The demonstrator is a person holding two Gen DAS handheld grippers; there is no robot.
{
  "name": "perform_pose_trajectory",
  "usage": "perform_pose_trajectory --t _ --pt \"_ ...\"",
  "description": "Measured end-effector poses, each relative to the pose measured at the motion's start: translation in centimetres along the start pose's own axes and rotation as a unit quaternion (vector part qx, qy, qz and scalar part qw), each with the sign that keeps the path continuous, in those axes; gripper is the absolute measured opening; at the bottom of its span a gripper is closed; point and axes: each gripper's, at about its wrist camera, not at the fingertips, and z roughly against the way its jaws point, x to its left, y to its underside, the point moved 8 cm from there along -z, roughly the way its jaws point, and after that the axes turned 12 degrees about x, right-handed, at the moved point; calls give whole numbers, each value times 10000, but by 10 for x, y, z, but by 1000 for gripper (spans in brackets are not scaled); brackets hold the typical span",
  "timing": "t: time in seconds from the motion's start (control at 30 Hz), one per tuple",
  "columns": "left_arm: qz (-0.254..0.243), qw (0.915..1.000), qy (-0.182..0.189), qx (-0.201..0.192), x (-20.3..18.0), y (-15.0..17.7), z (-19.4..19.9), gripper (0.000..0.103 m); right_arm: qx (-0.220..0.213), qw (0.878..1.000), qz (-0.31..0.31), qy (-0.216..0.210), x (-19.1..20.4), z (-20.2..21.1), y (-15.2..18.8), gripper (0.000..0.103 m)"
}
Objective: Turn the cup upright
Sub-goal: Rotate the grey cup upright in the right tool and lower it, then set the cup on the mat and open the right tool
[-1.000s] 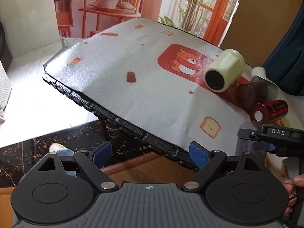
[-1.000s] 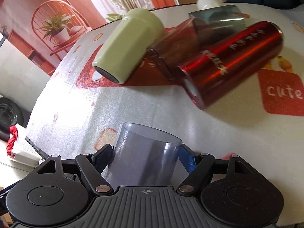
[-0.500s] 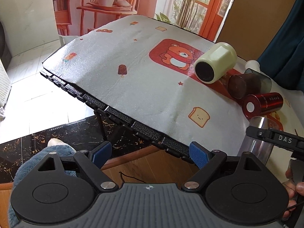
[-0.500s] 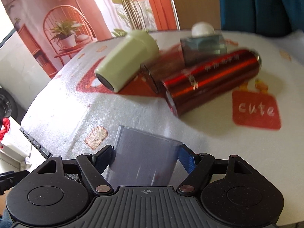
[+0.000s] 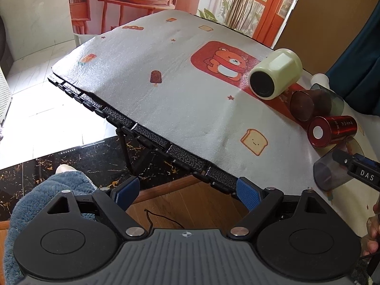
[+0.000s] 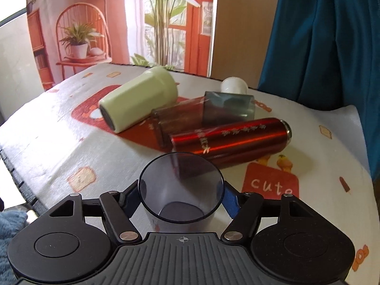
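Since the earlier frame, the clear cup is turning between the fingers of the right gripper, its open mouth now facing the camera, low over the counter. Releasing before its base is seating flat is risking a tip toward the red bottle just beyond. Only the left view is showing the cup tilted; the left gripper is hanging wide open, gripping nothing.
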Motion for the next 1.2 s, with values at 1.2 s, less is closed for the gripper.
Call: perform_pose_trajectory --t 1.2 --pt "-964 9922 -52 -783 -49 -12 46 103 294 9981 -538 -104 -24 26 16 103"
